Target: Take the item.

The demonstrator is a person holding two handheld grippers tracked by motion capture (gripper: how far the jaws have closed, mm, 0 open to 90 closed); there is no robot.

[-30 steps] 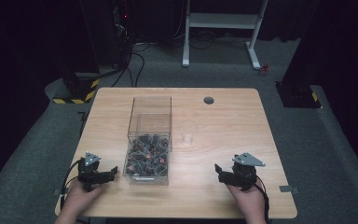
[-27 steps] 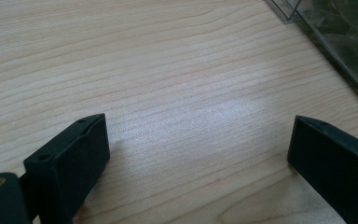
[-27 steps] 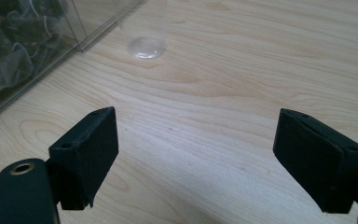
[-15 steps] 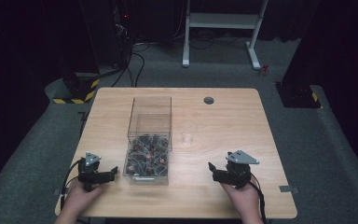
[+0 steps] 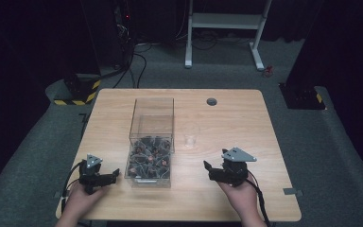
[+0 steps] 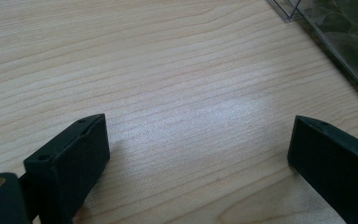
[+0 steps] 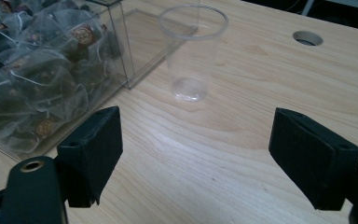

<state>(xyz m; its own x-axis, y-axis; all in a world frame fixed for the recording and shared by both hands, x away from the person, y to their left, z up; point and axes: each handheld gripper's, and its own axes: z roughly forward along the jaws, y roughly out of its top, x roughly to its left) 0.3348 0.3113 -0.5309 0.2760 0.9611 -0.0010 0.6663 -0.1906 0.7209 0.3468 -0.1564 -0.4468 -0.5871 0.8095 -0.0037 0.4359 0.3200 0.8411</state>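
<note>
A clear plastic box (image 5: pixel 152 142) stands on the wooden table (image 5: pixel 236 118), its near half full of tea bags (image 5: pixel 150 159) in see-through sachets. Just right of it stands an upright, empty clear plastic cup (image 5: pixel 191 136). My left gripper (image 5: pixel 111 175) rests low at the box's near left corner, open, with bare wood between its jaws (image 6: pixel 196 154); the box's wall (image 6: pixel 335 56) shows at the upper right there. My right gripper (image 5: pixel 208 169) hovers open right of the box, pointing toward the cup (image 7: pixel 192 51) and the tea bags (image 7: pixel 32 79).
A round cable hole (image 5: pixel 211 101) sits near the table's far edge. Beyond the table are a white frame (image 5: pixel 227 28), cables on grey floor, and a yellow-black striped base (image 5: pixel 75 92). Bare wood lies right of the cup.
My right gripper has shifted left, closer to the box and cup. The left gripper has stayed in place.
</note>
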